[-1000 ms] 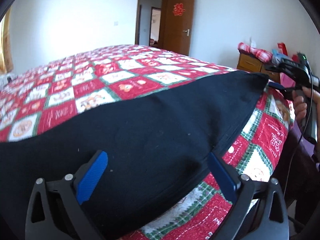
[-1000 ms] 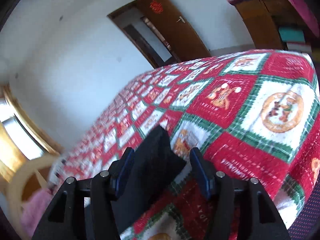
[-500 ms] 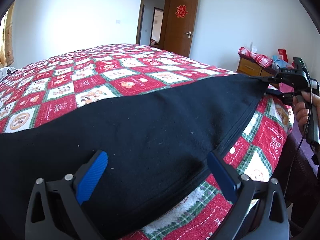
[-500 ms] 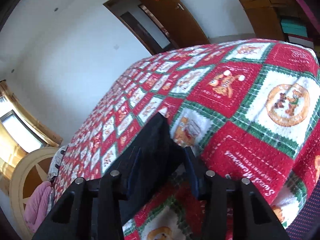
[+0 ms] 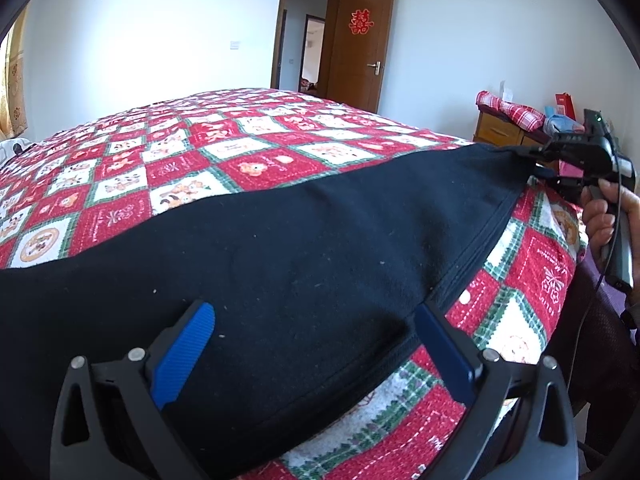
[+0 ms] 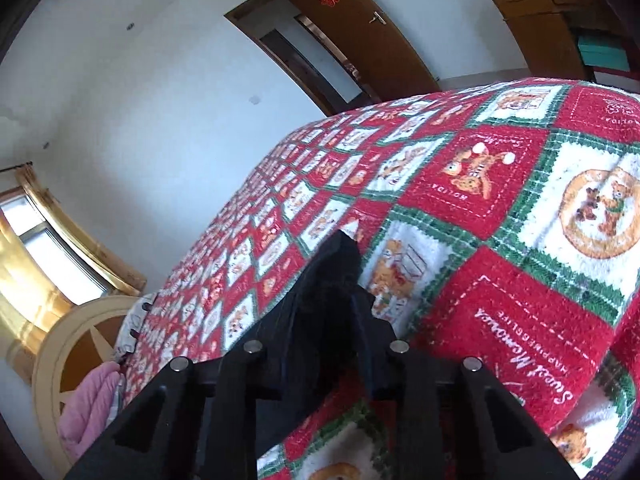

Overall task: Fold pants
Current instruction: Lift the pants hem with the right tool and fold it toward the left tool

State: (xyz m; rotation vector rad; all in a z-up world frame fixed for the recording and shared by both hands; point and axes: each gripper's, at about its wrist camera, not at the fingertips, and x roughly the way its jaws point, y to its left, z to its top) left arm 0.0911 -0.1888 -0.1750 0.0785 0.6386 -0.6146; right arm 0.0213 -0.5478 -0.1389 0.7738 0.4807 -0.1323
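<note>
Black pants (image 5: 304,248) lie flat along the near edge of a bed with a red, white and green patchwork quilt (image 5: 224,152). My left gripper (image 5: 316,332) is open, its blue pads on either side of the cloth near the pants' front edge. My right gripper (image 6: 320,312) is shut on the far right end of the pants (image 6: 332,276); it also shows in the left wrist view (image 5: 536,160), held by a hand, pinching the corner of the cloth.
An open brown door (image 5: 360,44) stands in the back wall. A wooden dresser (image 5: 500,132) with a red checked cloth stands right of the bed. A pink cloth (image 6: 88,408) and a pale round headboard (image 6: 72,344) lie at the bed's far end.
My right gripper's jaws have closed onto the end of the pants. The left gripper has stayed open in place over the cloth.
</note>
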